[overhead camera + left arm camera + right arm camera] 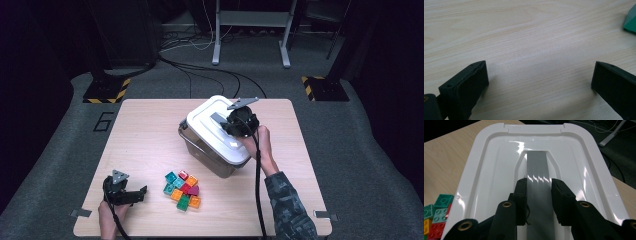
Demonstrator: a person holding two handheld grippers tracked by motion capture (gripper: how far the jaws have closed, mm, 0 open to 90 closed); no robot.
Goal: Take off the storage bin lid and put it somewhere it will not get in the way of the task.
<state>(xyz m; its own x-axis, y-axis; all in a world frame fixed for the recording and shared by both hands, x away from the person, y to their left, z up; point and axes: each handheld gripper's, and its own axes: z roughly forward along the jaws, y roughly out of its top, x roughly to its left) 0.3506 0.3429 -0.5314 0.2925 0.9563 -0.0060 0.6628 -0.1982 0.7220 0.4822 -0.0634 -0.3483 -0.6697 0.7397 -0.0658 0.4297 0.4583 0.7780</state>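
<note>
A white lid (216, 134) sits tilted on a clear plastic bin (207, 159) at the middle right of the table. My right gripper (227, 122) is over it, shut on the lid's grey handle strip (537, 167). In the right gripper view the pads (522, 192) press the strip from both sides, at my right gripper (538, 183). A heap of coloured toy bricks (182, 190) lies in front of the bin and shows beside the lid (435, 212). My left gripper (141, 195) rests low at the front left, open (540, 75) over bare wood, with a green brick (631, 20) off to its right.
The wooden table (145, 130) has free room on its left half and at the back. Beyond it are grey carpet, loose cables (200, 70), a metal stand (252, 30) and two bases marked with yellow-black tape (106, 92).
</note>
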